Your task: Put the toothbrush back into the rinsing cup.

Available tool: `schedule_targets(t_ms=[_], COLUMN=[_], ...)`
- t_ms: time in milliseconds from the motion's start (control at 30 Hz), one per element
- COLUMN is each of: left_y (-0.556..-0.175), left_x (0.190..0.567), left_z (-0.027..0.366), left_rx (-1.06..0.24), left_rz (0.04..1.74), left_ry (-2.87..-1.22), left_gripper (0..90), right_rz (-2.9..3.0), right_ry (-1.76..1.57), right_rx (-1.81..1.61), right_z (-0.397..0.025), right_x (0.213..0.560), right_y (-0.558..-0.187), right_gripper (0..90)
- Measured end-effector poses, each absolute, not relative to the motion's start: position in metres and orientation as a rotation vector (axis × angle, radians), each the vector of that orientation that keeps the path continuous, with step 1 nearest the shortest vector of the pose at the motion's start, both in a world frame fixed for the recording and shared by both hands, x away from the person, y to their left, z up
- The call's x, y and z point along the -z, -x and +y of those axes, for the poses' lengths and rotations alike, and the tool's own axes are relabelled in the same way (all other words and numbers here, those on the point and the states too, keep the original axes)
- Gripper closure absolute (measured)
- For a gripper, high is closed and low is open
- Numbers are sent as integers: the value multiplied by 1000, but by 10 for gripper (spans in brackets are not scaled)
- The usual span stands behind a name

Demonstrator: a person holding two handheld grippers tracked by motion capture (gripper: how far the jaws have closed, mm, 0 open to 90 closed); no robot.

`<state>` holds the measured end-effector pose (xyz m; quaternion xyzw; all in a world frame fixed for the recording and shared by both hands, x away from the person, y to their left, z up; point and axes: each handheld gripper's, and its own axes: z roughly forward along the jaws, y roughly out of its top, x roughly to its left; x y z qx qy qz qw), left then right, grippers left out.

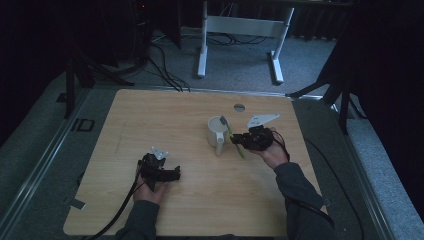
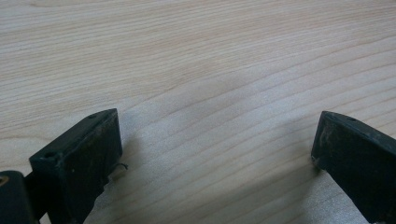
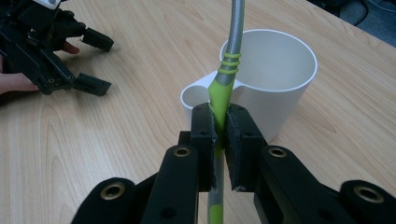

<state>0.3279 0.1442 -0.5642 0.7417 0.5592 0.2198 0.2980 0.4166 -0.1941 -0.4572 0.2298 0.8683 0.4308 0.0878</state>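
Green-and-grey long-handled utensil (image 1: 234,137): high view shows it clamped in the right gripper (image 1: 240,140), just right of the white plastic mug with side handle (image 1: 218,131); its long axis slopes from the gripper up toward the mug's mouth; the left gripper (image 1: 170,174) rests well apart on the pale wooden table (image 1: 150,110).
Left gripper view: jaws wide apart over bare wood; nothing held.
Right gripper view: jaws closed on the utensil's (image 3: 219,100) green grip; the grey shaft leans over the mug's (image 3: 275,70) rim, its tip cropped by the frame; the right hand is nearer.
No legible writing or brand.
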Motion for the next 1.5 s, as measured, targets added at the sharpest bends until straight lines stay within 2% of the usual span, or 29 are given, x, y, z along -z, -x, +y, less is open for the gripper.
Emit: schedule_targets(t_ms=[1500], left_y=[-328], left_x=[564], left_z=[144], left_rx=[-583], left_rz=[1485], left_ry=[-1974], left_gripper=[20], right_rz=[2463], right_ry=[-731], right_rx=[-1502], right_z=[-191], right_x=[448], right_y=[-417], right_gripper=[823])
